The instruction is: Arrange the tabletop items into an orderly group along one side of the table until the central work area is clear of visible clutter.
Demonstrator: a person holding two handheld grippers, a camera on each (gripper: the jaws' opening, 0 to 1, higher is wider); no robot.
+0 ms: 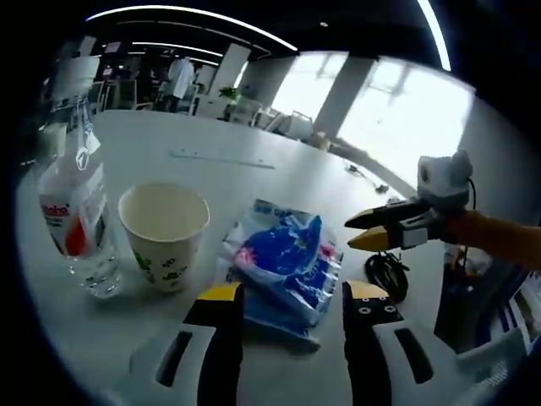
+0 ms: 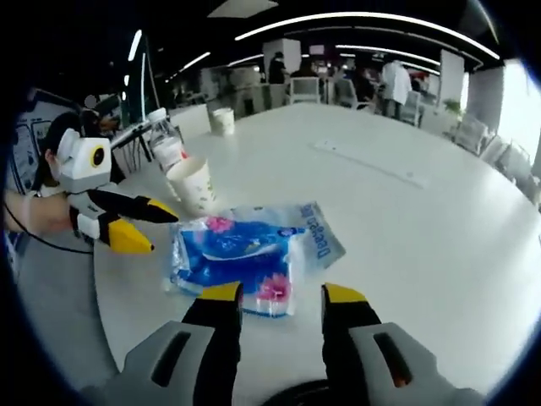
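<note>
Left gripper (image 1: pixel 292 300): I see my jaws parted and empty, tips low over the near edge of the blue tissue pack; I cannot tell whether they touch it. In the right gripper view this same gripper (image 2: pixel 142 225) comes in from the left, its yellow-tipped jaws spread and pointing at the pack's left end.

Right gripper (image 2: pixel 281 298): I see jaws parted, nothing between them, tips just short of the pack's near edge. In the left gripper view it (image 1: pixel 365 230) enters from the right, jaws slightly apart, hovering just beside the pack's right end.

Blue tissue pack (image 1: pixel 286 266): lies flat on the white table (image 1: pixel 254 178), between the two grippers; soft plastic wrap, blue with white and pink print. Seen again in the right gripper view (image 2: pixel 245 258).

Paper cup (image 1: pixel 165 233): upright, open, white with green print, just beside the pack on its left. In the right gripper view (image 2: pixel 193 186) it stands beyond the pack.

Water bottle (image 1: pixel 76 203): clear, upright, red-and-white label, just beside the cup on its far side from the pack.

Black cable (image 1: pixel 387 272): coiled on the table, near the pack's right end.

Second cup (image 2: pixel 223 120): stands farther back on the table, well apart from the group.
</note>
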